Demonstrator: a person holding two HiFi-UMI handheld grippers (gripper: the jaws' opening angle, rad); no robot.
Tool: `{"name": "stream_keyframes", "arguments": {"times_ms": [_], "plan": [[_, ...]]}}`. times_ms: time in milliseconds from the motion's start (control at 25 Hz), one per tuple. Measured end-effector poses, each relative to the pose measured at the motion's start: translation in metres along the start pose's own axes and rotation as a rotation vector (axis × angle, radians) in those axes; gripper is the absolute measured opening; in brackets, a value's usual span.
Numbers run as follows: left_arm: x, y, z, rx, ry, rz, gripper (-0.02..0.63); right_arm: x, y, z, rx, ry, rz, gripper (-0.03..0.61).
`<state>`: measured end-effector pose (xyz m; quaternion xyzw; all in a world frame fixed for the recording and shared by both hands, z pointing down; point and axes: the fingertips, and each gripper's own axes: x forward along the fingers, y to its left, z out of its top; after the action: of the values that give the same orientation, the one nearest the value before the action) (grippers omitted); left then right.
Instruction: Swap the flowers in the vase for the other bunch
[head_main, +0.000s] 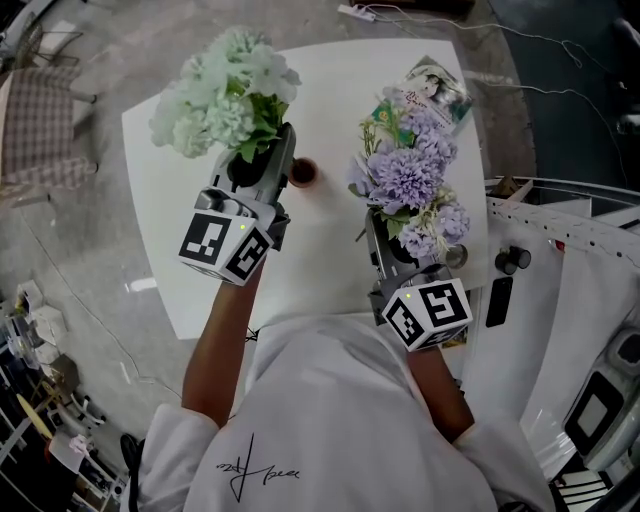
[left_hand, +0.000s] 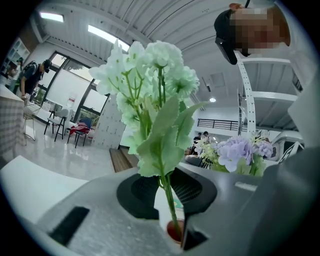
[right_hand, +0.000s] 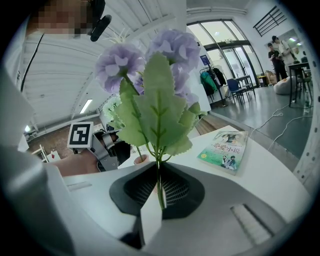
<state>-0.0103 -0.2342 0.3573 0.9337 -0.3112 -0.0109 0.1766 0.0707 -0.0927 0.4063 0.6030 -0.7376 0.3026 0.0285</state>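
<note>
Two flower bunches: one white bunch (head_main: 225, 90) just left of the vase (head_main: 303, 172), one purple bunch (head_main: 405, 175) to its right. One vase. One book (head_main: 437, 88) beyond it, rightward. One table (head_main: 330, 100). Two grippers flank the vase: left gripper (head_main: 268, 150), right gripper (head_main: 385, 228).

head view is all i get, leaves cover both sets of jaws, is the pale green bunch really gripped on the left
Observer: Yes. The left gripper view shows the left gripper pinched on the thin stem of the pale green bunch.
Operator: does that stem reach the vase
Observer: Its lower end meets the mouth of the vase, right below the jaws. How deep it goes I can't tell.
Operator: and the right side
Observer: The right gripper view shows the right gripper closed on the purple bunch, gripping its single stem just under the leaves.
</note>
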Motion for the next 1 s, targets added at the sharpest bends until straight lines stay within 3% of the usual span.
{"name": "stream_keyframes", "arguments": {"times_ms": [1000], "plan": [[-0.003,-0.004,-0.034,0.046,0.035,0.019,0.071,0.008,-0.002,-0.002,-0.004,0.019,0.018,0.031]]}}
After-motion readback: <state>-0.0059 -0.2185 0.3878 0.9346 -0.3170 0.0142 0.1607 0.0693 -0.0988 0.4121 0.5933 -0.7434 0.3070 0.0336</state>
